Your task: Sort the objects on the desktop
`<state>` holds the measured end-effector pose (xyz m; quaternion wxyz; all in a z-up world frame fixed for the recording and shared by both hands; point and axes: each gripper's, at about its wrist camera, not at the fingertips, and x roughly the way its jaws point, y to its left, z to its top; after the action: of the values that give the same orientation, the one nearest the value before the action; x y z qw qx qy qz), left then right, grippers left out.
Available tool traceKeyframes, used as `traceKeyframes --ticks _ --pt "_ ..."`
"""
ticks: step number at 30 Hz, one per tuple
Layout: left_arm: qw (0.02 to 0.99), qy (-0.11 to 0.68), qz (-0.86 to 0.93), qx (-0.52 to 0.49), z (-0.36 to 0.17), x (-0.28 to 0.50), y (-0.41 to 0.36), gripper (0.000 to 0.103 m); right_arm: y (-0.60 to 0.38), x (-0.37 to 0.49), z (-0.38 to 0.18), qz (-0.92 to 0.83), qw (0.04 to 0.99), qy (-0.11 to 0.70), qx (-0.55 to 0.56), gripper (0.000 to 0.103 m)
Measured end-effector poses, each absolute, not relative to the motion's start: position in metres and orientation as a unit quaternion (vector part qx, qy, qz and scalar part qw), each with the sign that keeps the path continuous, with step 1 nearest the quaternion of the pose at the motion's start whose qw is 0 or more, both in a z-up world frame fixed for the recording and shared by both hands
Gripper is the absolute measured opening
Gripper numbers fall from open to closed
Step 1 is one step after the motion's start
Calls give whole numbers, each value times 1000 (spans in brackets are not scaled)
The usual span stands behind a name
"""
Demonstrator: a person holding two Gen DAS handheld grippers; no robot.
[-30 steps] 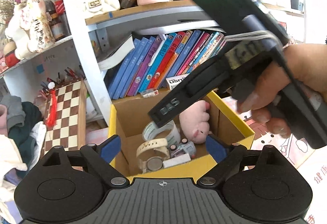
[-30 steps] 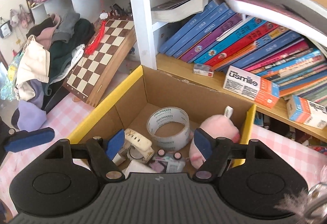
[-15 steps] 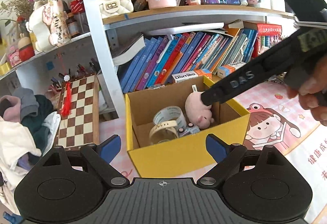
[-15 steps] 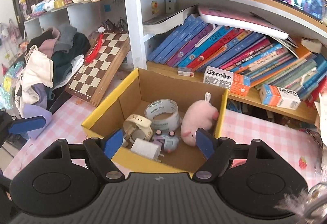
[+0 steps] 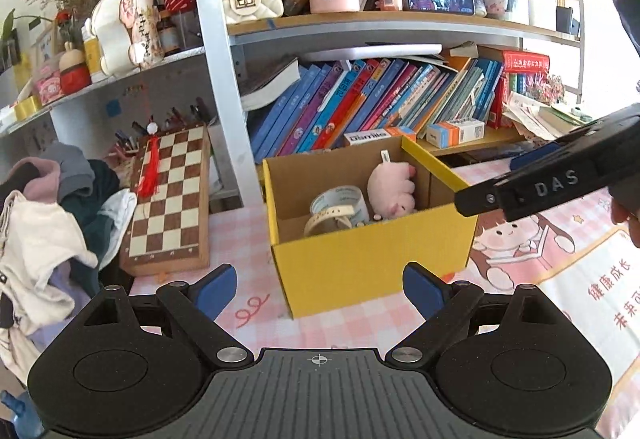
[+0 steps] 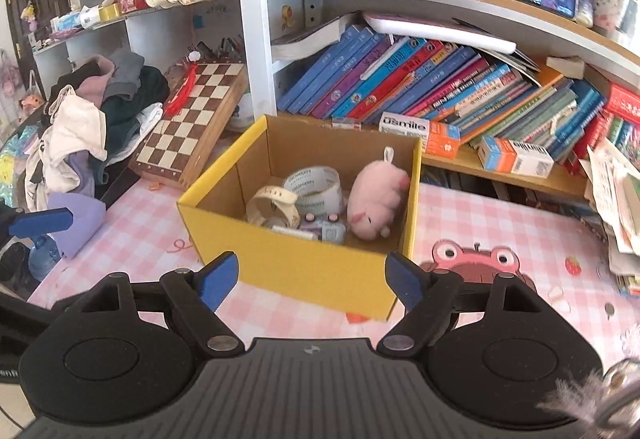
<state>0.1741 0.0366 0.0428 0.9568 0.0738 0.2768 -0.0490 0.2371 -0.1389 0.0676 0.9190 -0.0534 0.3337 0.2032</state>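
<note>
The right gripper (image 6: 312, 281) has its blue-tipped jaws spread wide with nothing between them; they have just been opening further. The left gripper (image 5: 318, 289) is likewise agape and empty. Both hang in front of the box (image 6: 320, 275), apart from its near wall. The box is an open cardboard carton, bright yellow outside and along its rim, plain brown inside, standing on a pink checked cloth (image 6: 136, 235). Inside it, a pink plush pig (image 6: 374, 201) with a white loop tag lies against the right wall. Left of the pig sits a roll of clear tape (image 6: 316, 189) with printed lettering, and just in front of the roll a cream watch (image 6: 274, 207) curls on its strap. Between the watch and the pig, near the front wall, lies a small pale toy car (image 6: 324, 229), partly hidden by the wall. Left of the box a chessboard (image 6: 194, 127) leans against the shelf, and behind the box a row of books (image 6: 400, 79) slants on the lower shelf. In the left view the right gripper's black body reaches in from the right of the box, level with its rim.
</note>
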Motion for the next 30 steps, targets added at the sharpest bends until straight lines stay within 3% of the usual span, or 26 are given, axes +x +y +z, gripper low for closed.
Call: traceKeyframes --ticks 30 --pt "956 290 1 45 23 91 44 96 -150 95 9 84 939 331 -37 95"
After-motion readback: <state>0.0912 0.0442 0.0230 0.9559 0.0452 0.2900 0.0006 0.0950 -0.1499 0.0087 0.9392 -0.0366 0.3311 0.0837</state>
